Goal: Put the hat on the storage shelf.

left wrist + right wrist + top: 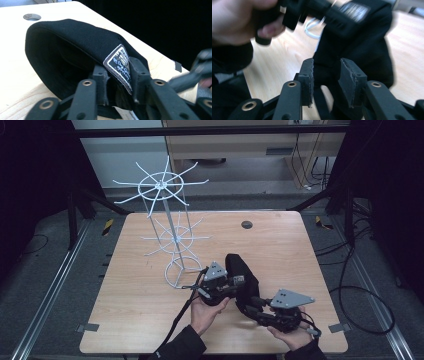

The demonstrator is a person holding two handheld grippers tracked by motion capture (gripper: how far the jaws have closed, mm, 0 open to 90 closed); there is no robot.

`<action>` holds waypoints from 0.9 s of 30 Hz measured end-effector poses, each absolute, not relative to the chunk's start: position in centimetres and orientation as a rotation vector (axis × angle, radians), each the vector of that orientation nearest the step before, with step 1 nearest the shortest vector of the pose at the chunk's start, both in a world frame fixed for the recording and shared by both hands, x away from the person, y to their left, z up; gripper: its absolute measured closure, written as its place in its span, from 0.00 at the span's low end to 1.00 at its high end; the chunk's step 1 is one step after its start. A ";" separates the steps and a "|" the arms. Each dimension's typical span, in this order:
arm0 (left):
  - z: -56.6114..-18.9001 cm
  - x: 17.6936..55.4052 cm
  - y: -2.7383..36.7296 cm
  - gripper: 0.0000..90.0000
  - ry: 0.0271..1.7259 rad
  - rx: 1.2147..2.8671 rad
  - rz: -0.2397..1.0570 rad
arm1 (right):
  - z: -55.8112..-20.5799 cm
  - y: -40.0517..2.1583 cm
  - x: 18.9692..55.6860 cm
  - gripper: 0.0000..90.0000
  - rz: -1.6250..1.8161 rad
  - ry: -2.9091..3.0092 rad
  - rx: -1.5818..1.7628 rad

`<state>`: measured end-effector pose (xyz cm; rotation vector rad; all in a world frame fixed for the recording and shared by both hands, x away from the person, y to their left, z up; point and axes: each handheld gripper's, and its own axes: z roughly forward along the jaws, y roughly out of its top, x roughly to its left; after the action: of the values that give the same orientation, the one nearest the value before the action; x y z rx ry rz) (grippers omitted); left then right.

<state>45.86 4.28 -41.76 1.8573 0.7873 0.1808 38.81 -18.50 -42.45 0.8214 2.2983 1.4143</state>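
1. Your left tool (226, 289) is clamped on the black cap (243, 282) at the sewn label (119, 66). In the left gripper view the fabric fold with the label sits pinched between both pads.
2. Your right tool (254, 311) stands with its jaws apart. In the right gripper view a gap shows on either side of the dark fabric and strap between the pads (348, 81), so nothing is pressed there.
3. The cap rests on the wooden counter (150, 310) near its front edge, between your two hands and just right of the base of the white wire display rack (172, 235).
4. To do this step well, keep the left grip firm on the label fold. Bring the right tool onto a single edge of the cap rather than the loose strap. Clamp before lifting, so that the cap opens instead of twisting.
5. Keep the cap low and clear of the rack's wire arms until both grips are sure.
6. The high view gives the layout: the rack, the round grommet hole (246, 224) at the far side of the counter, and both forearms.
7. The left gripper view adds the label print and the cap's hollow inside. The right gripper view shows your left hand (239, 20) close up, though blurred.
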 end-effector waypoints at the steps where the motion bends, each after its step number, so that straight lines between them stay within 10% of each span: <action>1: -41.7 45.9 4.4 0.82 0.785 1.856 0.175 | -42.0 -19.0 38.7 0.70 1.432 2.273 0.827; 27: -41.0 45.1 6.1 0.87 0.632 1.881 0.110 | -46.3 -20.5 43.6 0.67 1.247 2.185 0.924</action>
<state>45.11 6.06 -40.98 1.8811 0.6317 0.1099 43.64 -20.54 -46.30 0.9244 2.1854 1.2469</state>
